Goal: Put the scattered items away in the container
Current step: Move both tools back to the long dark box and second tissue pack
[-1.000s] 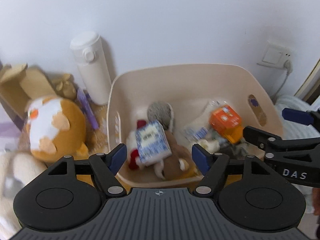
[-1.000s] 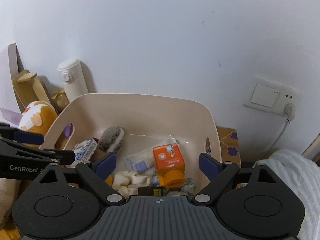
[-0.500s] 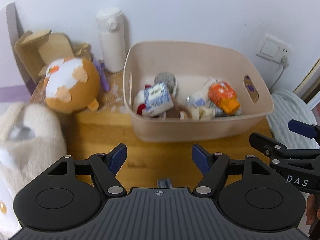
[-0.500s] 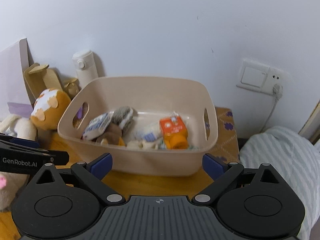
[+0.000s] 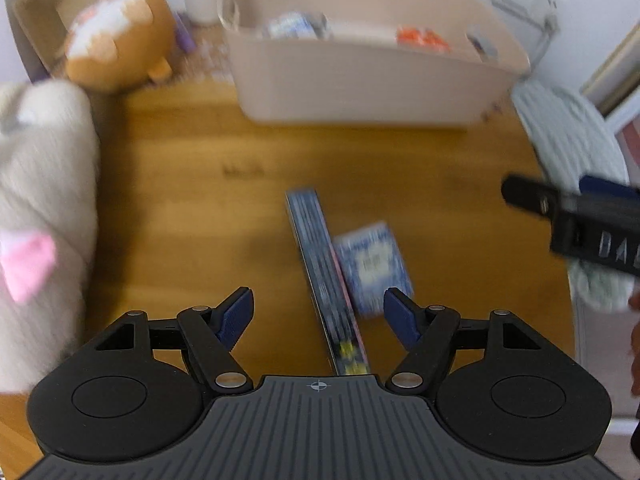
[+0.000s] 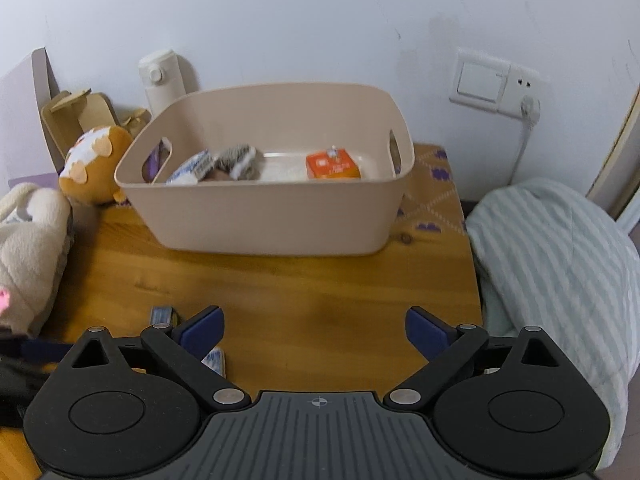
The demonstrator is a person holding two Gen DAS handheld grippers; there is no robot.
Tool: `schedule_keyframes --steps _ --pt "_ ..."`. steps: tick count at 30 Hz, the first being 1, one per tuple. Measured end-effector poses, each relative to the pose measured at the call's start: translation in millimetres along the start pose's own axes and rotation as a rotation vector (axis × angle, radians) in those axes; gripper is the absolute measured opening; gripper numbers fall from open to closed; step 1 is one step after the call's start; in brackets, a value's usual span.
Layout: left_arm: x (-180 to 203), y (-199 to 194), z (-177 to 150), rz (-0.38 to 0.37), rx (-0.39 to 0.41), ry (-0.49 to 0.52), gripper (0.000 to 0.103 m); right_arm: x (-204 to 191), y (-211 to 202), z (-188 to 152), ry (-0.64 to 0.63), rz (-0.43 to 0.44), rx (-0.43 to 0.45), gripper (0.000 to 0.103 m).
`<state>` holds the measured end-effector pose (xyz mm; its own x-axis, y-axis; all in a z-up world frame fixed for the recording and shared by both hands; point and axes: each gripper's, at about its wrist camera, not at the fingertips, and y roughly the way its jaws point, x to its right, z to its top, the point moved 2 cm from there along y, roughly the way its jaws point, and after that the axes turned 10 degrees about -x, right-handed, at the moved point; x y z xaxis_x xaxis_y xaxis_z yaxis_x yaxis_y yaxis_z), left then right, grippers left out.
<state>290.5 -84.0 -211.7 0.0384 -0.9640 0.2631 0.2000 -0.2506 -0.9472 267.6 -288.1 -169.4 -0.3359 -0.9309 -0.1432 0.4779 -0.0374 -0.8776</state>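
Note:
A beige plastic bin (image 6: 264,216) stands at the back of the wooden table (image 6: 320,292); it also shows in the left wrist view (image 5: 360,80). It holds an orange box (image 6: 332,165), a blue-white packet (image 6: 188,168) and a grey plush (image 6: 236,156). On the table lie a long dark flat box (image 5: 326,276) and a blue-white packet (image 5: 374,266) beside it. My left gripper (image 5: 318,312) is open and empty, just above them. My right gripper (image 6: 314,330) is open and empty over the table's front.
An orange plush (image 6: 96,164), a cream plush (image 6: 28,232), a white flask (image 6: 160,76) and a cardboard box (image 6: 72,120) sit at the left. A striped bed cover (image 6: 560,264) is at the right. A wall socket (image 6: 496,84) is behind.
Both grippers have pulled back from over the bin toward the table's front. The left view now tilts down onto the dark box and packet.

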Motion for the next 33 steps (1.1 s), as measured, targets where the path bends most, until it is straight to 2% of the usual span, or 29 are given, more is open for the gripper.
schedule_keyframes --steps 2,9,13,17,24,28,33 --pt "3 8 -10 0.002 -0.027 0.051 0.073 -1 2 -5 0.000 -0.001 -0.010 0.099" --pt "4 31 -20 0.061 -0.065 0.096 0.073 -5 9 -22 -0.002 -0.002 -0.044 0.099" --pt "-4 34 -21 0.047 -0.064 0.075 0.076 -7 14 -30 -0.004 -0.002 -0.068 0.099" --pt "-5 32 -19 0.065 -0.055 0.076 0.076 -7 18 -35 -0.002 0.000 -0.087 0.099" --pt "-2 33 -15 0.011 -0.053 0.078 0.076 -8 23 -38 -0.008 0.004 -0.102 0.099" --pt "1 45 -15 0.054 -0.085 0.106 0.076 -9 25 -38 -0.013 0.001 -0.111 0.099" --pt "-19 49 -13 0.084 -0.100 0.038 0.076 -11 30 -41 -0.027 0.015 -0.141 0.099"
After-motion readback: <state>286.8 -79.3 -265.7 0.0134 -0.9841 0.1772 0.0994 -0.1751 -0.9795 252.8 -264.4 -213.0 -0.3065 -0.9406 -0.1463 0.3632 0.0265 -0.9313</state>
